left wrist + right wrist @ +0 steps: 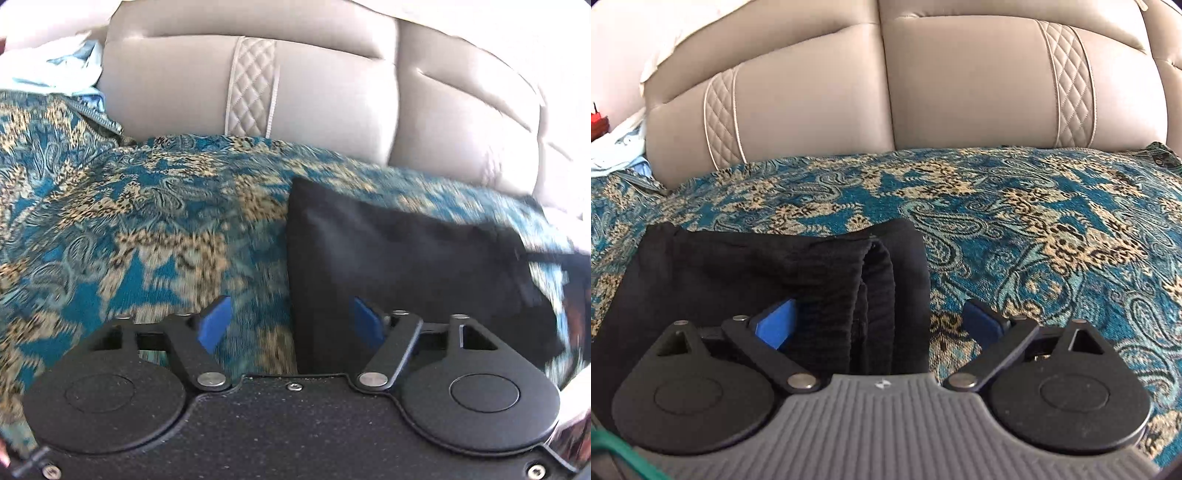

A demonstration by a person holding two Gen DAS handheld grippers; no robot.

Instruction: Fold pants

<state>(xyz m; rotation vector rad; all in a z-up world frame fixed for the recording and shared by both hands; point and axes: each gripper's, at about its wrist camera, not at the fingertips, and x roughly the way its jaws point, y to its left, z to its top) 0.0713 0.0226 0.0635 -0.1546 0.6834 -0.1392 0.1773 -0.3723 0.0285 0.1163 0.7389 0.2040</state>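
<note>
- The black pants (775, 266) lie folded on the teal paisley bedspread (1034, 221), lower left of the right wrist view.
- Left hand-held gripper (291, 325): jaws spread wide, gripping nothing.
- Right hand-held gripper (879, 325): jaws wide, straddling the waistband edge, not clamped.
- No containers or readable writing.

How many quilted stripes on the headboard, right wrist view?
2. One quilted stripe is at the left of the beige headboard, the other quilted stripe at the right. More may lie outside the frame.
</note>
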